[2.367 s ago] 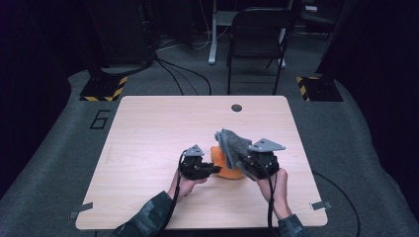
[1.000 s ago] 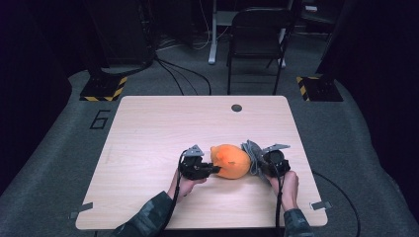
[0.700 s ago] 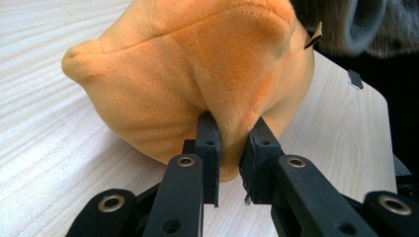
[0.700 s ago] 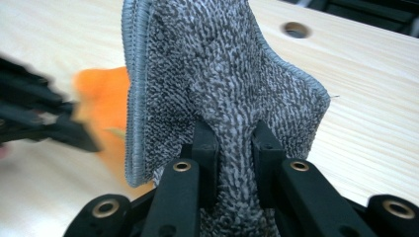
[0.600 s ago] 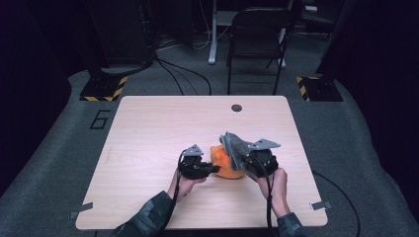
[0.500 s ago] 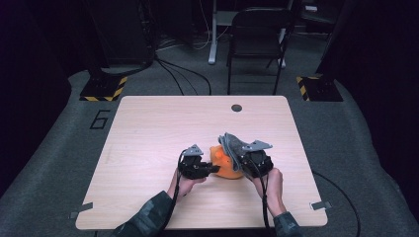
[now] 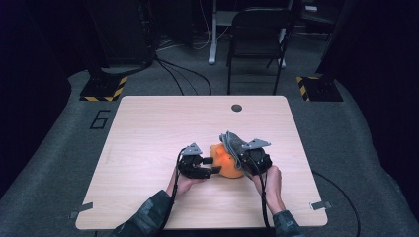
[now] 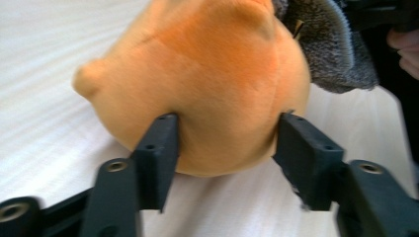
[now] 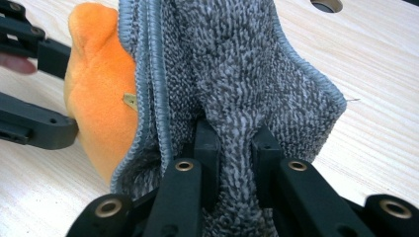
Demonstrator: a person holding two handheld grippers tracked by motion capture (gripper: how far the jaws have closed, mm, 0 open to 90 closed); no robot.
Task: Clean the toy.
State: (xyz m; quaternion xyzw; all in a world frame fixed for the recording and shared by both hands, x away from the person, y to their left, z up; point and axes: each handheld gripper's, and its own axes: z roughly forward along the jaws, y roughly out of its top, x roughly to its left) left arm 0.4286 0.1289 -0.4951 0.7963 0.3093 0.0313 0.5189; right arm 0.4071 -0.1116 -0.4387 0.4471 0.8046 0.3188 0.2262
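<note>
An orange plush toy [image 7: 223, 159] lies on the wooden table [image 7: 148, 128], a little right of the middle and near the front. My left gripper [image 7: 211, 165] reaches it from the left. Its jaws have just been opening and now flank the plush's [image 8: 207, 74] lower end, with the pads [image 8: 160, 148] just at its sides. My right gripper [image 9: 232, 143] is shut on a fold of grey terry cloth [image 9: 237, 59]. It holds the cloth [image 7: 233, 143] up against the right side of the plush [image 9: 96, 74], which it partly covers.
A round cable hole [image 7: 236, 107] sits near the table's far edge. A black chair [image 7: 257, 29] stands behind the table, and striped floor plates [image 7: 101, 89] lie at both far corners. Bare tabletop stretches to the left and behind the plush.
My right gripper has lifted the grey cloth and carried it left, from beside the plush onto its right side. The left hand has stayed where it was.
</note>
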